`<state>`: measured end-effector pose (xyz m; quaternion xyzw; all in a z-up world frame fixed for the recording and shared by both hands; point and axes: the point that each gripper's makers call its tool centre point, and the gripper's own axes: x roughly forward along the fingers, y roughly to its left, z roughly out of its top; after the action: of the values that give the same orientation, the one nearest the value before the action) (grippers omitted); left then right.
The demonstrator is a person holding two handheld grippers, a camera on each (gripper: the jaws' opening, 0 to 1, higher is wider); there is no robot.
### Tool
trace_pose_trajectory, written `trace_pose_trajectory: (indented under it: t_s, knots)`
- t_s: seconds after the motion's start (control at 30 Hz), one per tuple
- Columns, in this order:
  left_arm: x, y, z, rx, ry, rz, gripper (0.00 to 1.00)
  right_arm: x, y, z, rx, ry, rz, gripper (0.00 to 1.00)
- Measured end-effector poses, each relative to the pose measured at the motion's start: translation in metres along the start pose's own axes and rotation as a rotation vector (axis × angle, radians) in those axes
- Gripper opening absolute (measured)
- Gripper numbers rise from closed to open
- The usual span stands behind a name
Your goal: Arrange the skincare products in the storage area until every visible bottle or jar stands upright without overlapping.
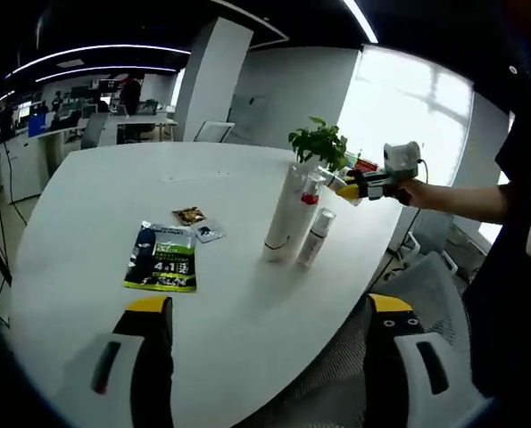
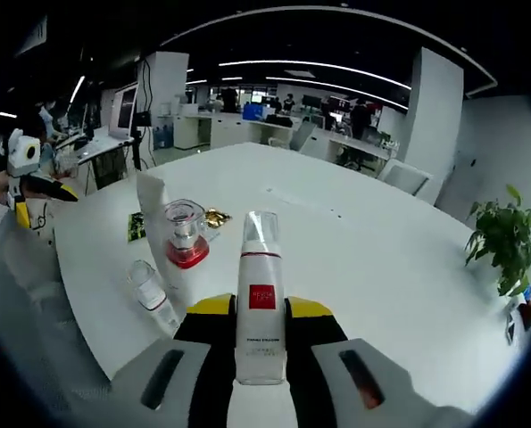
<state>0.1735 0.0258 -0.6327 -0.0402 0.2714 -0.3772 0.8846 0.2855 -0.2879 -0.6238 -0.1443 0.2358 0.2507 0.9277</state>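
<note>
Clamped upright in my right hand-held gripper, the white bottle hovered over the tabletop, ready for standing; left hand-held gripper gaped empty

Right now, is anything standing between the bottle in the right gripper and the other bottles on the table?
Nothing visible does. The right gripper holds the white bottle upright, with bare table around it; the red-collared bottle and small clear-capped bottle stand just beside it.

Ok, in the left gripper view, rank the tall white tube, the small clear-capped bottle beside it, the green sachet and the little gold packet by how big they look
1. Tall white tube
2. Green sachet, nearer the camera, so its rank against the tube is unsure
3. Small clear-capped bottle
4. Gold packet
</note>
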Motion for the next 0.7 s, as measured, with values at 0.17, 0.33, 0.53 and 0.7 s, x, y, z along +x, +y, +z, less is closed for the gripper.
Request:
trace_pose_trajectory:
  t_s: [0.17,0.33,0.53,0.7]
  knots:
    - [-0.002,-0.002,0.0,0.004,-0.001,-0.006,0.81,-0.017,0.008,0.002,0.02,-0.039,-0.033,0.2]
    - [-0.004,-0.01,-0.001,-0.002,-0.005,-0.023,0.81,-0.038,0.029,0.003,0.046,-0.075,-0.047,0.2]
    - [-0.006,-0.012,0.0,-0.029,-0.02,-0.03,0.81,-0.05,0.058,0.002,0.071,-0.101,-0.038,0.2]
    - [-0.005,-0.014,0.004,-0.034,-0.035,-0.033,0.81,-0.048,0.087,-0.003,0.046,-0.09,-0.009,0.2]
